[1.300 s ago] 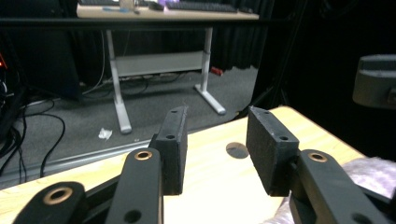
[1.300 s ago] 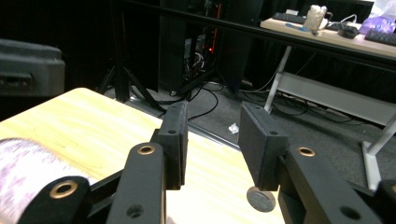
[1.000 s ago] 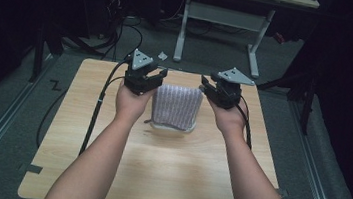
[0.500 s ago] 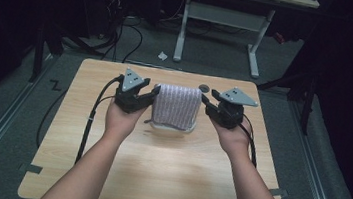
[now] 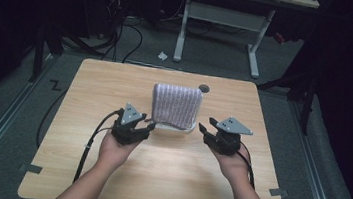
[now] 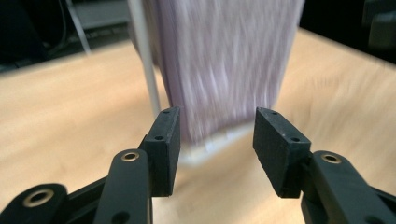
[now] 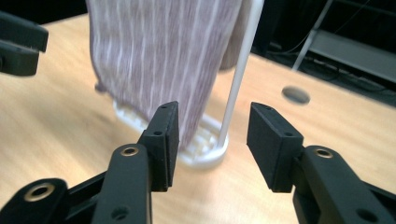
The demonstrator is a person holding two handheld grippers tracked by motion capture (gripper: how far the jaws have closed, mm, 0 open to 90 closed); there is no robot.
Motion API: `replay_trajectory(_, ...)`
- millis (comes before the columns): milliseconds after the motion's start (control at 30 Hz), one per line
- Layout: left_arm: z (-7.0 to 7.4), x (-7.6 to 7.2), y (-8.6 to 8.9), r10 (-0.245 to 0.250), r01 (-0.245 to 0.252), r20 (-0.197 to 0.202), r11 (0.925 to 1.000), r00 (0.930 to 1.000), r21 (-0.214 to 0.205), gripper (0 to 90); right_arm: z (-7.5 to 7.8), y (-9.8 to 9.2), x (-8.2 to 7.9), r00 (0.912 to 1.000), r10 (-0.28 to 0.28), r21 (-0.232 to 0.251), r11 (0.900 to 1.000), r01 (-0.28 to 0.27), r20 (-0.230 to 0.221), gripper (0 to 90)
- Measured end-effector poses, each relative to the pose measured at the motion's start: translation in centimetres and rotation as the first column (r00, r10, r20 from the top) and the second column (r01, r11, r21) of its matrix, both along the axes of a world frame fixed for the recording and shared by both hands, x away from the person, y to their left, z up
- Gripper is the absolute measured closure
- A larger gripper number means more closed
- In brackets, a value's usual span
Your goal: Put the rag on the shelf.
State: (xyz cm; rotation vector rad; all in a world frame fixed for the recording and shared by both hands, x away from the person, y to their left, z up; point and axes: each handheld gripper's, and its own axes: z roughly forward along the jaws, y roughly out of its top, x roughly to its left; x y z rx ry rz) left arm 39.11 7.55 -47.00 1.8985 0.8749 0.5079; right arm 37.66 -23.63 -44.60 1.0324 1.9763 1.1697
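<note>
From the high view, one striped cloth (image 5: 176,105) is seen draped over one white rack (image 5: 181,128) mid-surface (image 5: 263,114) — flanked by the left tool (image 5: 148,124) and right tool (image 5: 203,129).

In the left gripper view, the jaws are just opened, empty — cloth (image 6: 224,60) ahead.

In the right gripper view, likewise opened, nothing held; rack (image 7: 205,154) near.

We see the striped purple-and-white cloth (image 6: 229,65) motion-blurred and cut off at the top; it hides most of the thin white plastic rack (image 7: 236,79) beneath.

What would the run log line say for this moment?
towel: draped on white rack | left hand-held gripper: open, empty | right hand-held gripper: open, empty
</note>
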Motion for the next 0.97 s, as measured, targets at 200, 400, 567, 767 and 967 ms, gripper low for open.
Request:
replay_trajectory(200,-3.6,-2.5,0.2,-0.031,0.033,-0.074,0.9990,0.9968,0.030,51.9,-3.5,-0.5,-1.9,0.9986,0.009,-0.027,0.9996,-0.011,-0.053,50.7)
replay_trajectory(400,-6.4,-8.0,1.9,-0.027,0.037,-0.123,0.9958,0.9920,0.083,53.4,-7.5,-2.2,-7.0,0.9985,-0.007,-0.009,0.9999,0.007,-0.055,50.3)
replay_trajectory(567,-6.1,-8.9,2.4,-0.057,0.068,-0.125,0.9937,0.9906,0.089,48.0,-8.1,-2.9,-9.5,0.9939,0.011,-0.032,0.9994,-0.015,-0.109,47.0)
replay_trajectory(767,-6.6,-7.8,1.9,-0.075,0.088,-0.154,0.9930,0.9852,0.080,46.3,-8.3,-2.4,-8.5,0.9922,0.016,-0.025,0.9995,-0.019,-0.124,46.4)
replay_trajectory(967,-6.6,-7.5,2.9,-0.055,0.062,-0.175,0.9974,0.9830,0.035,46.5,-8.8,-2.7,-8.2,0.9890,0.011,-0.026,0.9996,-0.015,-0.148,46.7)
